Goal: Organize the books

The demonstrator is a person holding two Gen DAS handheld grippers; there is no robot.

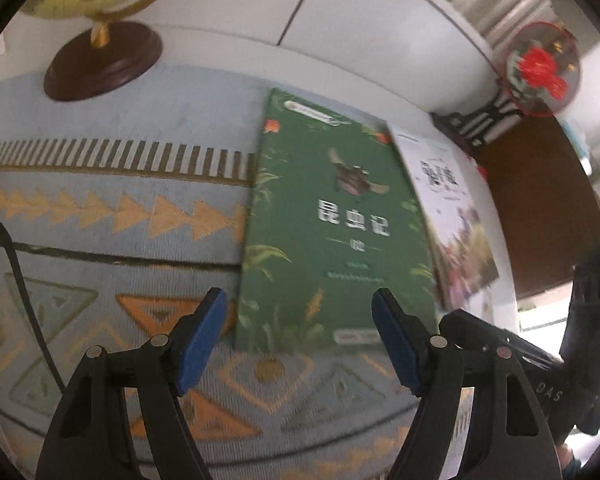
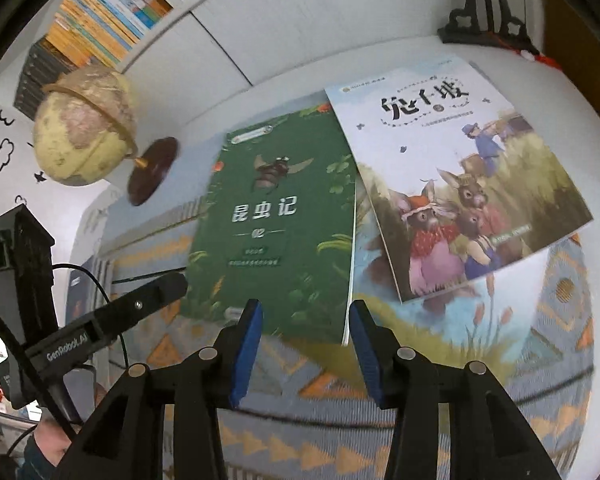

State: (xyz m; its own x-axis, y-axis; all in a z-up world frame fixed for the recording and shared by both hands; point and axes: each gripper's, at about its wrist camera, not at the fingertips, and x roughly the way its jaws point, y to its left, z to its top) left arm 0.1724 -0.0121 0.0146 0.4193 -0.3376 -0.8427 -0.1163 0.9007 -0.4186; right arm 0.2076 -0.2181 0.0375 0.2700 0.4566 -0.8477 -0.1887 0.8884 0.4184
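Observation:
A green book with a beetle on its cover (image 1: 332, 220) (image 2: 276, 224) lies flat on a patterned cloth. Partly over its right edge rests a pale book showing rabbits (image 1: 452, 216) (image 2: 460, 184). Under both lies a third, illustrated book with reeds (image 2: 440, 320). My left gripper (image 1: 300, 320) hovers open over the green book's near edge, with nothing between its blue pads. My right gripper (image 2: 306, 316) is open above the green book's near right corner, and its pads touch nothing. Each gripper shows at the side of the other's view.
A yellow globe (image 2: 84, 128) on a dark round base (image 1: 100, 60) stands at the back left of the blue and orange cloth (image 1: 100, 220). A black stand with a red ornament (image 1: 540, 68) stands at the back right. Shelved books (image 2: 100, 12) line the wall. A black cable (image 1: 20, 280) trails on the left.

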